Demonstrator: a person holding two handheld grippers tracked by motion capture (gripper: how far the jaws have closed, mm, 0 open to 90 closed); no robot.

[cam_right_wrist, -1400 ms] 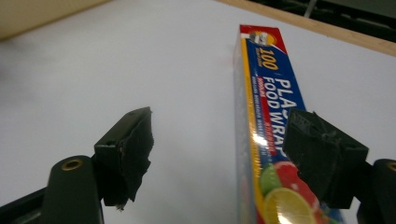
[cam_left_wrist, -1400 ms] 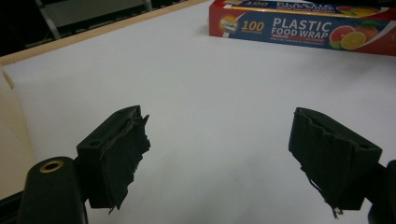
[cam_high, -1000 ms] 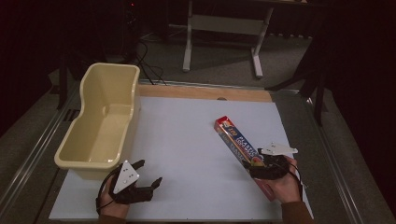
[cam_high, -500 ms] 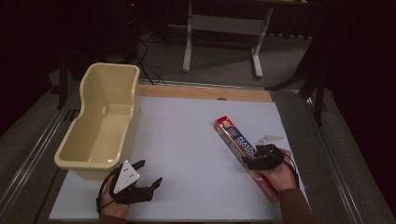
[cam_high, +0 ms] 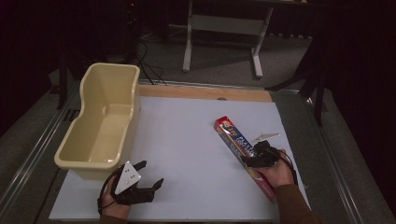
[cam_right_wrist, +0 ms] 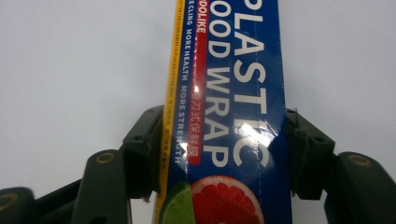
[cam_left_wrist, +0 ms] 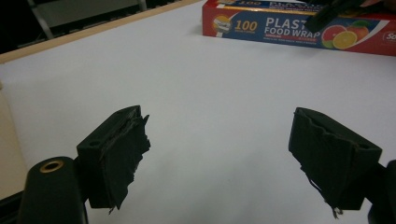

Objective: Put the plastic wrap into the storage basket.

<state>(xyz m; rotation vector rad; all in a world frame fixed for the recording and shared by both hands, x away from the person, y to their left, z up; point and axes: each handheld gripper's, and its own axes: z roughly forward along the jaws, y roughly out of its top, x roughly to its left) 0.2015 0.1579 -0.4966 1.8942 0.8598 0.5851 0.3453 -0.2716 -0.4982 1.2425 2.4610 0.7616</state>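
The right gripper (cam_high: pixel 254 157) has its two jaws closed against the long sides of the box (cam_high: pixel 243 156) of plastic wrap, at about the middle of its length. In the right gripper view we see a jaw pressing each edge of the box (cam_right_wrist: pixel 224 116), with the blue face and the words "PLASTIC FOOD WRAP" between them. We cannot tell if the box is lifted or lies flat on the table.

The left gripper (cam_high: pixel 148 176) has its jaws wide apart and nothing is between them. In the left gripper view we see only the white table (cam_left_wrist: pixel 196 116) between its two black pads (cam_left_wrist: pixel 123 149). The left hand (cam_high: pixel 116 198) holds it near the front edge of the table, just beside the front end of the tub (cam_high: pixel 100 123).

The box is on the right part of the white table (cam_high: pixel 187 140), and it lies at an angle, with its red end pointing away from the person. The right hand (cam_high: pixel 275 170) is over its near end. The cream tub stands on the left side of the table, and we see nothing inside it. The tub and the box are well apart.
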